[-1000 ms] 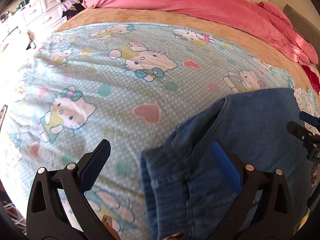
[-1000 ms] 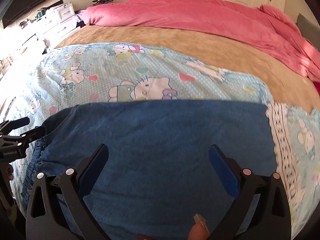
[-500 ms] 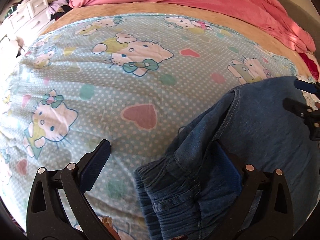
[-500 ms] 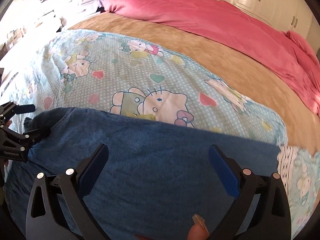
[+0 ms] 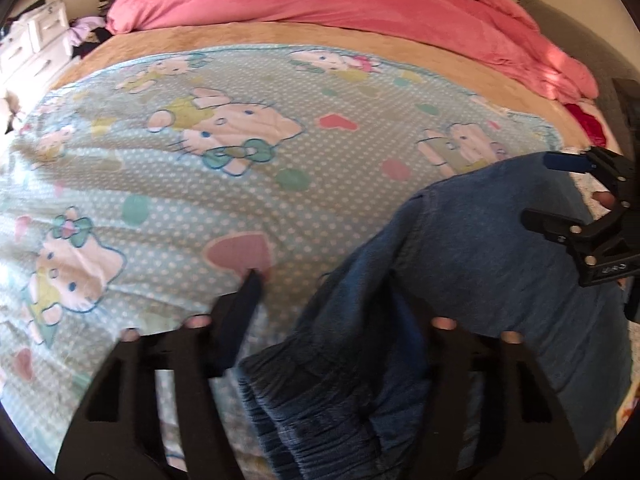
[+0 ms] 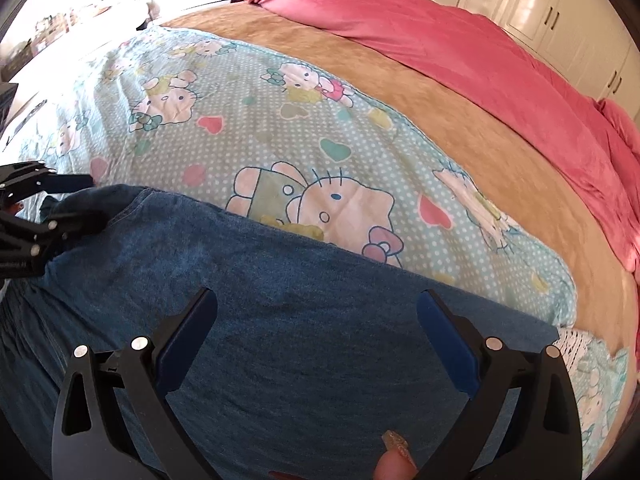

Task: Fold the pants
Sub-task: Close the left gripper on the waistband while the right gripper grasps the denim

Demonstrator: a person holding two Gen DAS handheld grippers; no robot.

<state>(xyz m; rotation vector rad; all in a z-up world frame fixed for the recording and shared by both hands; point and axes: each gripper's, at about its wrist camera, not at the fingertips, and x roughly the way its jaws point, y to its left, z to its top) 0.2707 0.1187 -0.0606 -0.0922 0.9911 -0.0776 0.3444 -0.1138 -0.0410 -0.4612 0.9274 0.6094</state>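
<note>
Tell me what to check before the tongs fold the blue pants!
1. Left tongs around the pants' gathered end: ok, they have just been closing with denim between them.
2. Left tongs squeezing firmly: cannot tell, that view is blurred.
3. Right tongs open and empty: ok, they stand wide above the flat denim.
4. Right tongs gripping an edge: not ok, nothing is held.
5. Pants lying flat: ok over most of the denim, bunched at the left tongs.
6. Room on the cartoon sheet beyond the pants: ok.
</note>
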